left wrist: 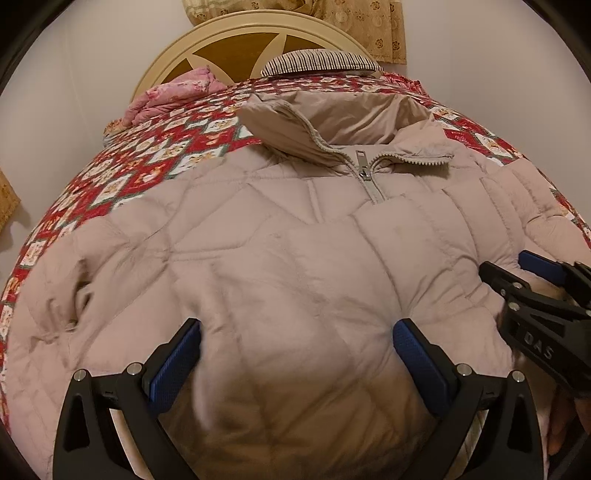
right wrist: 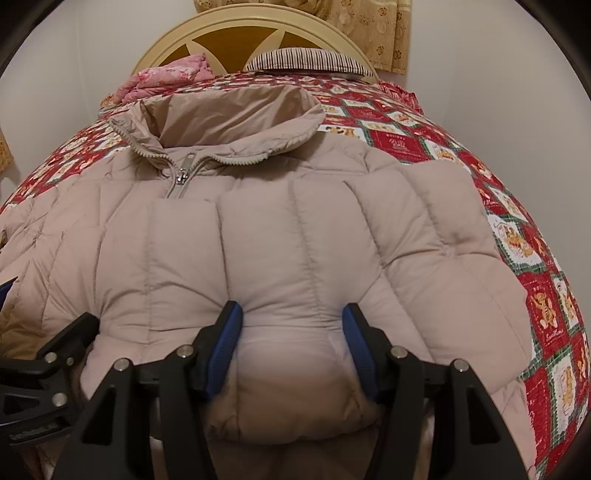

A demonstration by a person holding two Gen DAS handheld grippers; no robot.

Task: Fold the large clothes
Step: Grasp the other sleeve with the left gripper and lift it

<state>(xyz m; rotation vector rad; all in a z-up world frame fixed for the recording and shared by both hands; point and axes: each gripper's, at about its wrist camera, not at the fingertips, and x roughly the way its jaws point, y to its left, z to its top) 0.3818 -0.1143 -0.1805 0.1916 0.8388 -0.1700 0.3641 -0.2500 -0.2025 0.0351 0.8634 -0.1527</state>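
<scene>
A bed [left wrist: 122, 173] covered by a red, white and green patchwork quilt [right wrist: 535, 258] fills the room ahead of both tongs, with a rounded cream-and-brown headboard [left wrist: 236, 40] at the far end, plain pale walls and a gold patterned curtain [right wrist: 369, 29] above. One striped pillow [left wrist: 321, 62] and one bunched pink blanket [right wrist: 166, 77] lie against the headboard. One beige quilted jacket [left wrist: 277, 240] lies spread on the quilt, collar and zip pull [right wrist: 183, 170] far from the tongs. The left tongs [left wrist: 295, 362] stand wide apart, with a bulge of jacket hem between the blue pads [left wrist: 173, 365]. The right tongs [right wrist: 291, 347] are narrower, pinching a puff of the hem just beside the left pair
</scene>
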